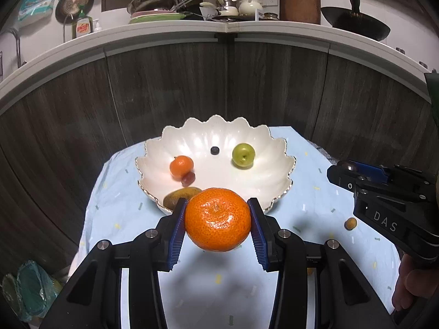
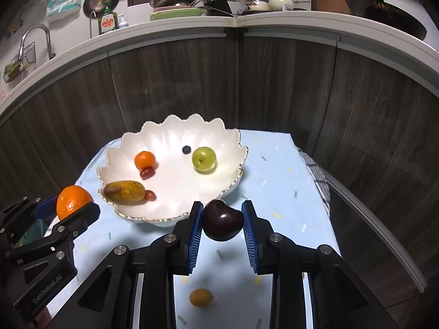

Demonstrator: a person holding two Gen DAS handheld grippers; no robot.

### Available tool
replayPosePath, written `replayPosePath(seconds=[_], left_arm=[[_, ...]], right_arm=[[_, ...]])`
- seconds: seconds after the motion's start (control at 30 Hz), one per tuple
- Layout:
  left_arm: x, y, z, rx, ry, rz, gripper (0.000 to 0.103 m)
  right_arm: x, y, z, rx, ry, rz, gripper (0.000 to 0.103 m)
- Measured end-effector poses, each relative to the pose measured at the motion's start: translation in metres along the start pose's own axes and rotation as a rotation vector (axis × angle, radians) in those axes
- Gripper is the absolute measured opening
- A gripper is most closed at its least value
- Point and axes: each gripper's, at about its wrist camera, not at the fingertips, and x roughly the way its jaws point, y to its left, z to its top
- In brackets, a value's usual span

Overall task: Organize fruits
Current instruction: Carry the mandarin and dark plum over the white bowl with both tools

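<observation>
My left gripper [image 1: 218, 219] is shut on a large orange mandarin [image 1: 218, 219], held above the cloth just in front of the white scalloped bowl [image 1: 274, 142]. It also shows in the right wrist view [image 2: 74, 201]. My right gripper [image 2: 222, 220] is shut on a dark purple plum [image 2: 222, 220], held near the bowl's front rim [image 2: 120, 142]. The bowl holds a small mandarin [image 2: 145, 160], a green apple [image 2: 204, 159], a blueberry [image 2: 186, 149], a brownish-yellow fruit [image 2: 124, 191] and two red grapes [image 2: 147, 173].
A small yellow-brown fruit [image 2: 200, 297] lies on the light blue cloth [image 2: 274, 186] below my right gripper. It also shows in the left wrist view [image 1: 350, 223]. Dark wooden cabinet fronts [image 1: 219, 82] rise behind the table. A checked cloth [image 2: 318, 181] hangs at the right edge.
</observation>
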Motion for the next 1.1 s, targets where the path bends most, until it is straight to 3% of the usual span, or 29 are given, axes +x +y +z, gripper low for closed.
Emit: replayPosePath(seconds=[1.1], left_arm=[[0.027, 0.014, 0.051, 0.036, -0.027, -0.016, 0.043]], right_arm=[[0.026, 0.004, 0.049, -0.002, -0.026, 0.012, 0.03]])
